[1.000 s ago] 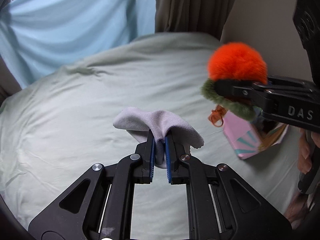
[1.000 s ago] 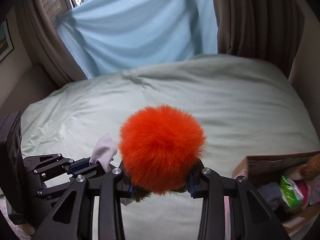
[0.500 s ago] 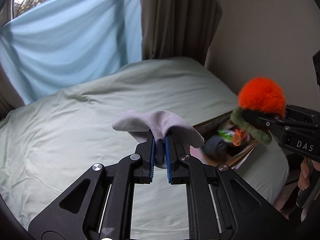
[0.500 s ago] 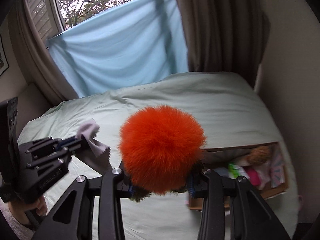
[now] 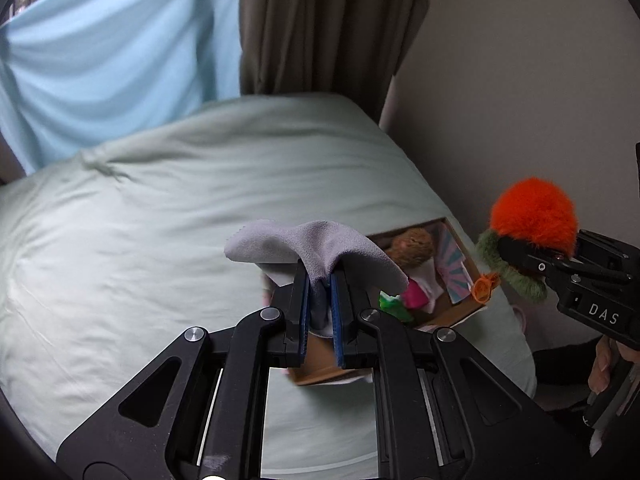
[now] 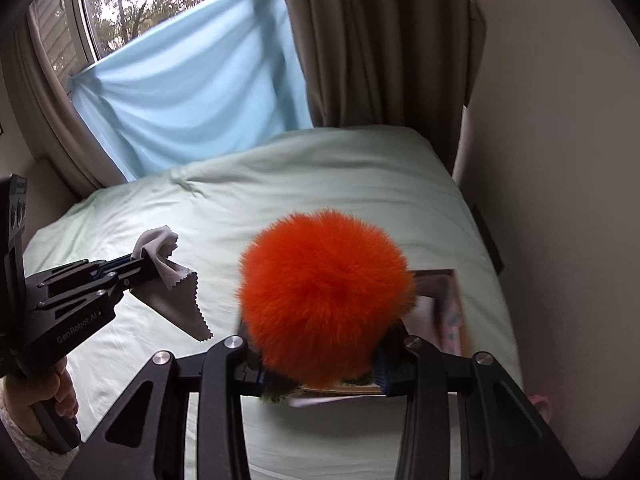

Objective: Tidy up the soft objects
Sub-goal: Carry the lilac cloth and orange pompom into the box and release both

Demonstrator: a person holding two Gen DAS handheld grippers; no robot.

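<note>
My left gripper is shut on a grey cloth, held above the near end of an open cardboard box. From the right wrist view the cloth hangs from that gripper over the bed. My right gripper is shut on a fluffy orange pom-pom with a green furry part under it. In the left wrist view the pom-pom is high, right of the box. The box is mostly hidden behind the pom-pom.
The box lies on a pale green bed near its right edge and holds a brown plush, pink and green items. A wall is right of the bed. Brown curtains and a blue sheet hang behind.
Both grippers have moved right and risen, still holding their items. The box has come under the left gripper's fingers. The pom-pom now sits above the box's right side.
</note>
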